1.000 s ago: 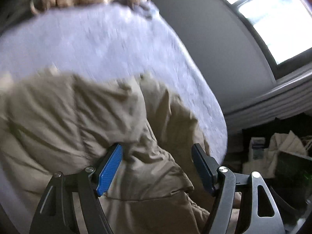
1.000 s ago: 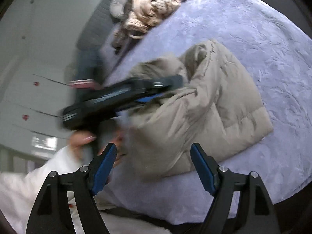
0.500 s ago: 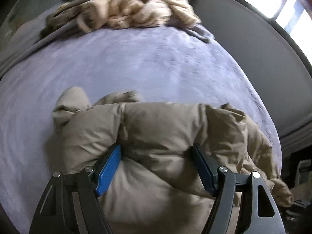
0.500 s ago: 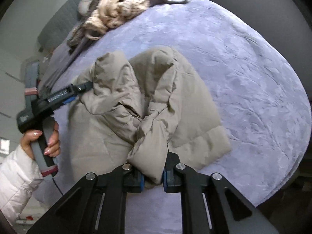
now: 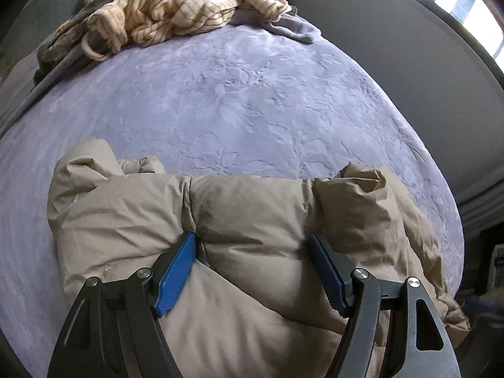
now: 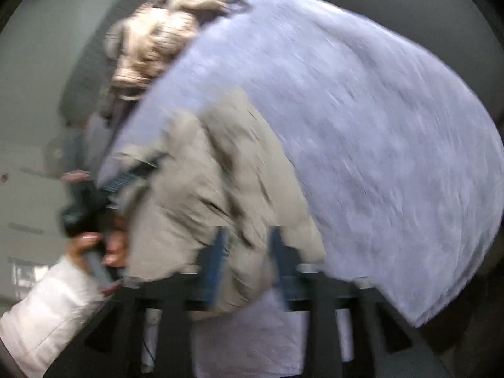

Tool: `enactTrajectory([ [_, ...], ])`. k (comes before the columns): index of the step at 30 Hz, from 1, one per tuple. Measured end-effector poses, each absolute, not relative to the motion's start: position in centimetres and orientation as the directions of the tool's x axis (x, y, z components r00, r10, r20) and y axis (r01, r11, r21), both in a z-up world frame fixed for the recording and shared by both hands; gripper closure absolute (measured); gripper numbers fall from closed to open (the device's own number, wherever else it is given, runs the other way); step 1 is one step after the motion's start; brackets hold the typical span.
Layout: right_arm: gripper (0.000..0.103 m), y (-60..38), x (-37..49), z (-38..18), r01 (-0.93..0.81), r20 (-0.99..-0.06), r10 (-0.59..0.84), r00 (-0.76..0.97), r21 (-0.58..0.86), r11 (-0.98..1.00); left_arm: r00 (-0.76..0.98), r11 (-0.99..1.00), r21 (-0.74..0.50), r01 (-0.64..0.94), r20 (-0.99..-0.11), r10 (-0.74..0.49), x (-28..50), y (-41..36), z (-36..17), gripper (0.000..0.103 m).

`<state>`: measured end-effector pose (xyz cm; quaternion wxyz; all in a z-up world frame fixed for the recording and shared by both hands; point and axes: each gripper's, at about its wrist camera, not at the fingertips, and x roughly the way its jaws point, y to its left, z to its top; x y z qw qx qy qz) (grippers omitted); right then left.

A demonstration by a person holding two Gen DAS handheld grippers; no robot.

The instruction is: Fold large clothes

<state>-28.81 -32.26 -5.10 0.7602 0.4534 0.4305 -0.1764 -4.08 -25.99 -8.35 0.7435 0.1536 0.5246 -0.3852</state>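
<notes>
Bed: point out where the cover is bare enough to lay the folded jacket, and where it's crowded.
The lavender bed cover is bare between the tan puffer jacket and the striped clothes heap, and along the jacket's left. The far edge under the heap is crowded.

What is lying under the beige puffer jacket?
The beige puffer jacket lies bunched on a lavender blanket that spreads out all around it. Whatever sits directly beneath the jacket's folds is covered.
</notes>
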Motion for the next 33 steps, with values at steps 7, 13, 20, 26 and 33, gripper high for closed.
enactTrajectory([
  [7,0.037,-34.0,-21.2,-7.5,0.541,-0.753,0.327,0.571,0.645,0.539,0.174,0.676,-0.162,0.719,-0.900,-0.400,-4.4,-26.1,-8.5,0.029],
  [13,0.079,-33.9,-19.3,-12.3,0.601,-0.828,0.350,0.438,0.560,0.570,0.187,0.680,-0.146,0.718,-0.901,-0.391,-5.0,-26.5,-8.5,0.029],
  [20,0.082,-33.1,-21.9,-14.0,0.625,-0.813,0.385,0.437,0.583,0.520,0.207,0.701,-0.115,0.704,-0.911,-0.357,-6.3,-26.3,-7.4,0.029],
  [26,0.082,-33.3,-21.3,-13.8,0.604,-0.804,0.410,0.431,0.595,0.530,0.272,0.742,-0.018,0.670,-0.924,-0.268,-8.0,-23.7,-4.8,0.029],
  [33,0.079,-33.1,-20.5,-13.3,0.612,-0.815,0.400,0.420,0.579,0.539,0.258,0.800,-0.006,0.600,-0.945,-0.200,-9.1,-19.9,-4.1,0.029],
])
